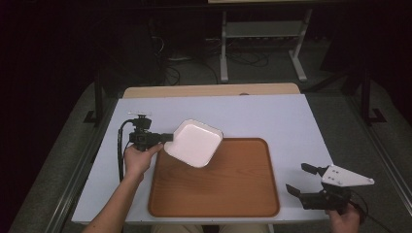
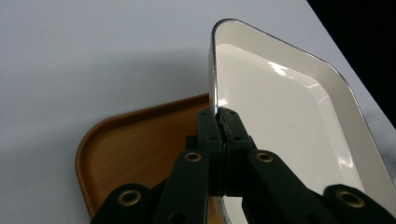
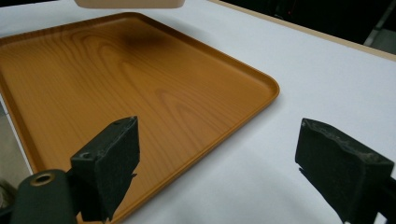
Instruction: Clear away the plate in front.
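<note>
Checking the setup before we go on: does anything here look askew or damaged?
Nothing looks damaged. The white dish is tilted in the air over the wooden tray's far left corner, but the left tool is gripping its rim.

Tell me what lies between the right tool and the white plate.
In the high view, the wooden tray spans the stretch between the right tool and the white plate; its surface there is bare.

No legible text, label, brand, number or sign anywhere

One white square plate (image 1: 194, 142); one wooden tray (image 1: 228, 189); one white table (image 1: 272, 116); two grippers: left gripper (image 1: 167, 138), right gripper (image 1: 299, 178); two hands on them
</note>
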